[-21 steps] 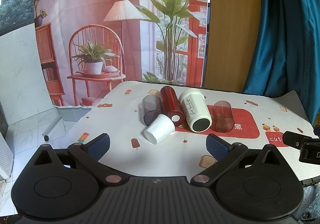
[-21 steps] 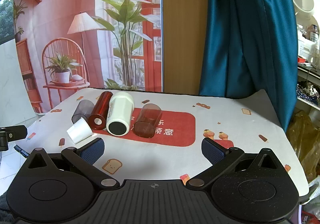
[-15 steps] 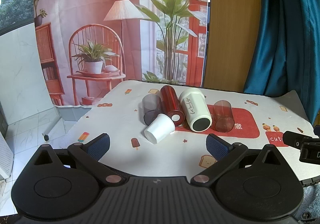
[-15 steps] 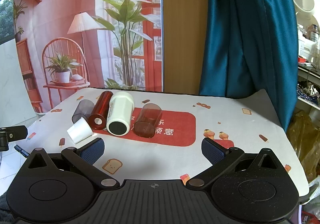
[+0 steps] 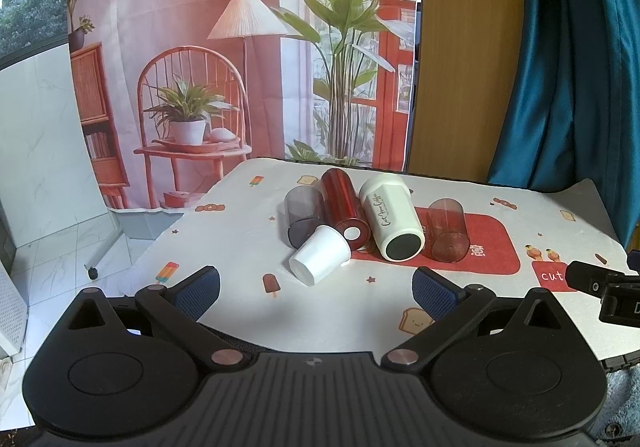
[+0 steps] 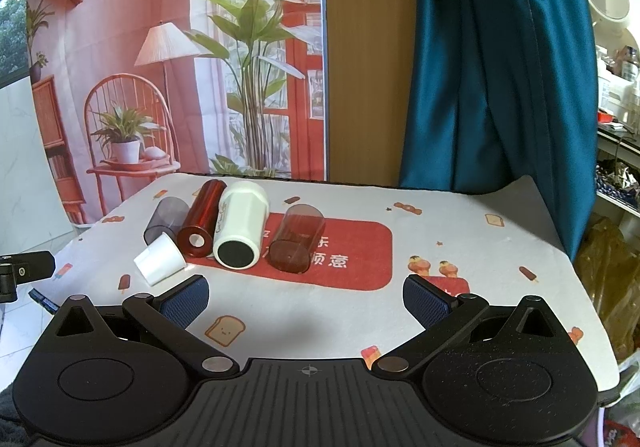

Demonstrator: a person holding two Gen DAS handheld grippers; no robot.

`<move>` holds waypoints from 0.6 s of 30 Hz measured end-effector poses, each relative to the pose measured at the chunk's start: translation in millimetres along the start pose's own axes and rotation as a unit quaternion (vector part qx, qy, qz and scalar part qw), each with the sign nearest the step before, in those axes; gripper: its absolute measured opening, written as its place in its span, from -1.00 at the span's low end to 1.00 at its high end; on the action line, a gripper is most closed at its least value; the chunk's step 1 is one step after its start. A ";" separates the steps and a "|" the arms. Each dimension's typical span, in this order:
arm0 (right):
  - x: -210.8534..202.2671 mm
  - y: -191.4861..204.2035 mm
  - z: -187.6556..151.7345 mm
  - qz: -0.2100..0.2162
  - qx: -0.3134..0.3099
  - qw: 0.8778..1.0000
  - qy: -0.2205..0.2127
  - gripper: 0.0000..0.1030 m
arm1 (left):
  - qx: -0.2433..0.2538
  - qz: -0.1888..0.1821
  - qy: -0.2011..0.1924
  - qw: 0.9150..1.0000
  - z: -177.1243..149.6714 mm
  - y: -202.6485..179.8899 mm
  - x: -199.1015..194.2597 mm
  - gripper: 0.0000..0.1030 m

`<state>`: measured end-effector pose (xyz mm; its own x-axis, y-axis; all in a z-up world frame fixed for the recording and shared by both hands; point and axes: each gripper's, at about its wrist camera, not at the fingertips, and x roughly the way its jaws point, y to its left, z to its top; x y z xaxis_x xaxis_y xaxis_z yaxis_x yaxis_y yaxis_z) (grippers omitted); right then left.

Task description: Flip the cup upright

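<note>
Several cups lie on their sides in a cluster on the table. They are a small white paper cup (image 5: 320,261) (image 6: 160,258), a smoky grey tumbler (image 5: 304,213) (image 6: 166,219), a shiny red tumbler (image 5: 345,209) (image 6: 202,219), a white mug with script lettering (image 5: 392,221) (image 6: 240,225) and a brownish clear tumbler (image 5: 447,229) (image 6: 296,237). My left gripper (image 5: 316,293) is open and empty, just short of the white paper cup. My right gripper (image 6: 306,299) is open and empty, near the front edge, short of the cluster.
The table wears a white printed cloth (image 5: 400,295) with a red patch (image 6: 360,247). A printed backdrop hangs behind, with a wood panel and a teal curtain (image 6: 492,67) at the right. Cluttered shelves (image 6: 618,95) stand far right. The floor drops off at the left.
</note>
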<state>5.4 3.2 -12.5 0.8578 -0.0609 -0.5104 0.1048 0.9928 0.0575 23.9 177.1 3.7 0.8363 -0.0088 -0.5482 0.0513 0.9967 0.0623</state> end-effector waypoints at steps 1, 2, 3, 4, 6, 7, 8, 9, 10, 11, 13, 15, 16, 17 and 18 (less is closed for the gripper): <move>0.6 0.0 -0.2 0.000 0.000 1.000 0.000 0.99 | 0.000 0.000 0.000 1.000 0.1 -0.1 0.0 1.00; 0.7 0.8 -1.1 0.001 -0.001 1.000 0.000 0.99 | 0.000 0.000 0.000 1.000 0.0 0.0 -0.1 1.00; 0.8 1.1 -1.3 0.001 -0.001 1.000 0.000 0.99 | 0.001 0.000 0.001 1.000 0.0 0.0 0.0 1.00; 0.7 1.9 -2.0 0.001 -0.002 1.000 0.000 0.99 | 0.001 0.000 0.000 1.000 -0.2 0.1 -0.1 1.00; 1.1 2.0 -1.7 0.002 -0.002 1.000 0.001 0.99 | 0.000 0.000 0.000 1.000 -0.1 0.2 0.0 1.00; 1.1 1.9 -1.6 0.002 -0.001 1.000 0.002 0.99 | 0.000 0.000 0.000 1.000 -0.2 0.2 0.1 1.00; 1.0 1.3 -0.8 0.001 -0.001 1.000 0.001 0.99 | 0.000 0.000 0.001 1.000 -0.1 0.0 0.1 1.00; 0.9 2.2 -1.7 0.001 -0.001 1.000 0.002 0.99 | 0.000 0.000 0.001 1.000 0.1 -0.2 0.1 1.00; 0.0 1.2 -0.3 0.001 -0.001 1.000 0.002 0.99 | 0.000 0.000 0.001 1.000 0.0 -0.1 0.1 1.00; 0.0 1.2 -0.2 0.001 -0.001 1.000 0.002 0.99 | 0.000 -0.001 0.001 1.000 0.0 -0.1 0.0 1.00; -0.2 1.8 -0.8 0.001 -0.001 1.000 0.002 0.99 | 0.000 -0.006 0.004 1.000 -0.1 0.0 0.3 1.00; -0.3 1.6 -0.8 0.002 -0.001 1.000 0.001 0.99 | -0.001 -0.010 0.005 1.000 -0.8 0.6 0.5 1.00; -0.1 1.0 -0.5 0.004 0.001 1.000 0.001 0.99 | -0.002 -0.011 0.006 1.000 -1.1 0.8 0.8 1.00; 0.0 0.9 -0.9 0.005 0.002 1.000 0.002 0.99 | -0.003 -0.009 0.007 1.000 -1.4 1.1 1.2 1.00; 0.6 -0.2 -0.3 0.004 0.004 1.000 0.003 0.99 | -0.004 -0.006 0.008 1.000 -1.0 1.2 1.8 1.00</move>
<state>5.8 2.9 -13.2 0.8561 -0.0519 -0.5142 0.1015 0.9924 0.0688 24.9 178.4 1.9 0.8265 -0.0193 -0.5626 0.0572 0.9971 0.0498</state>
